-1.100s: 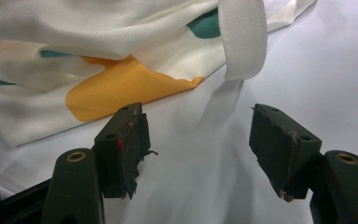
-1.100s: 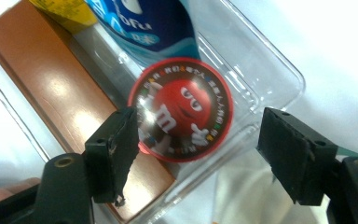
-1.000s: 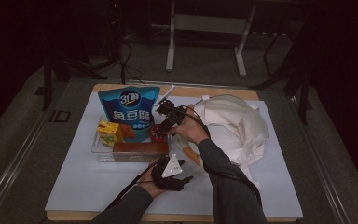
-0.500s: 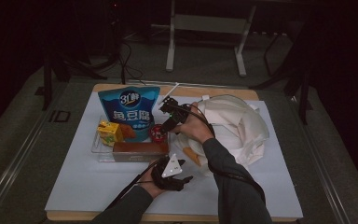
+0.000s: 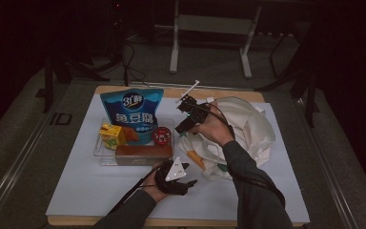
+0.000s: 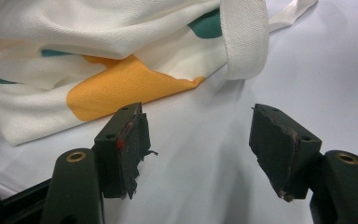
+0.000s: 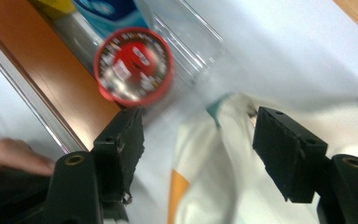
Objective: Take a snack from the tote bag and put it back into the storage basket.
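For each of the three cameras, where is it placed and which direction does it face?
High view: above the person's side, facing forward and down on the table; both forearms, left claw, right claw.
Left gripper view: on the left claw, low along its open jaws toward the cloth bag.
Right gripper view: on the right claw, down past its open jaws at the red round tin and clear tray.
Shared: all three show the cloth bag.
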A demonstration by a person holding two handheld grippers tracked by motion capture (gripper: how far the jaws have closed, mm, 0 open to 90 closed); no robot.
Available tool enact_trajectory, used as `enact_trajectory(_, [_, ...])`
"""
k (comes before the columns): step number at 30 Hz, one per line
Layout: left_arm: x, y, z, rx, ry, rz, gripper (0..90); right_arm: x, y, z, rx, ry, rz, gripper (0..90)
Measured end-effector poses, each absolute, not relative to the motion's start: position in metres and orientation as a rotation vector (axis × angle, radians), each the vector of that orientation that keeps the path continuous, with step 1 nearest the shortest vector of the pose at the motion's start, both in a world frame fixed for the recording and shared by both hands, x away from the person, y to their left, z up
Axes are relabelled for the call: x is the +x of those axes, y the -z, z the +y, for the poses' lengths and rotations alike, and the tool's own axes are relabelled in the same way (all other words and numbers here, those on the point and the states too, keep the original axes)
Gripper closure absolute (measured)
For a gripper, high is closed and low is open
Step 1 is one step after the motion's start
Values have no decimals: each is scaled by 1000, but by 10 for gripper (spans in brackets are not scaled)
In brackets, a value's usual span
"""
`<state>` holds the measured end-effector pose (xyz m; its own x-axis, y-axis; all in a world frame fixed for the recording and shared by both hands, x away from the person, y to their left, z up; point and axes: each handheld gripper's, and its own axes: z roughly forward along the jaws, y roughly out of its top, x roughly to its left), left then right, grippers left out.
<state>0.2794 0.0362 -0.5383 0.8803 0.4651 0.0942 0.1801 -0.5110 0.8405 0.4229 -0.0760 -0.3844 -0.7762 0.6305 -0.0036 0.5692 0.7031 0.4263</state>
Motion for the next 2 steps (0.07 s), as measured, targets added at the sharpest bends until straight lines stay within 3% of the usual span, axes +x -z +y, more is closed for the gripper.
enact_trajectory(2, [279,538,36,2108,-384,465,359,423,384,-82,987,-616,2750,337])
